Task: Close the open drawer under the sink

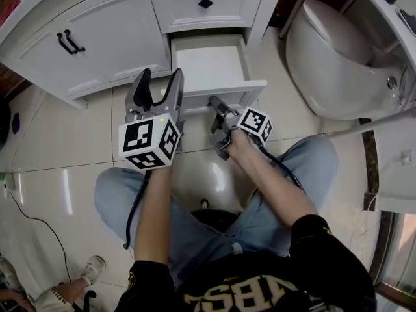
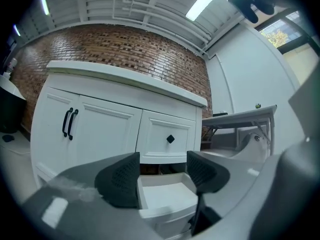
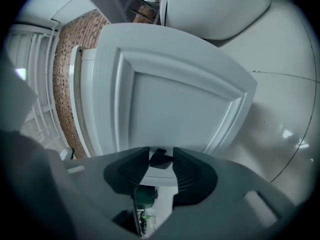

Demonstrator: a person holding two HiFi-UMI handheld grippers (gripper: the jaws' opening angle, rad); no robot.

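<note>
Black shirt (image 1: 260, 285) and jeans-clad knees (image 1: 117, 194) come first: person sits low, facing the white cabinet (image 1: 97, 31).

Left tongs (image 1: 160, 77): jaws wide apart, nothing between them. They hover; through the gap I see only the drawer, ahead and lower.

Right tongs (image 1: 216, 109): jaws drawn close onto the small black knob (image 3: 160, 157), which fills the narrow gap and appears to touch both pads. I judge it gripped.

Drawer (image 1: 209, 60): directly ahead of the right tongs, front panel (image 3: 165, 99) against the jaw tips. It is forward and slightly right of the left tongs, and under a closed upper drawer (image 1: 205, 3). It is pulled well out. Not closed yet.

Risks, as I judge them:
- Knob is small; a push angled off the drawer's line could make the pads slip off it.
- Right tongs look tilted to the panel; an off-axis shove may rack the box on its runners and jam it partway.
- Left tongs hang just beside the near-left corner; they could knock the front or the cabinet as it travels.
- Too hard a push means a slam.

Look of the drawer: white, shallow, empty inside, thin walls, panelled front with raised moulding, diamond-shaped knob at centre.
</note>
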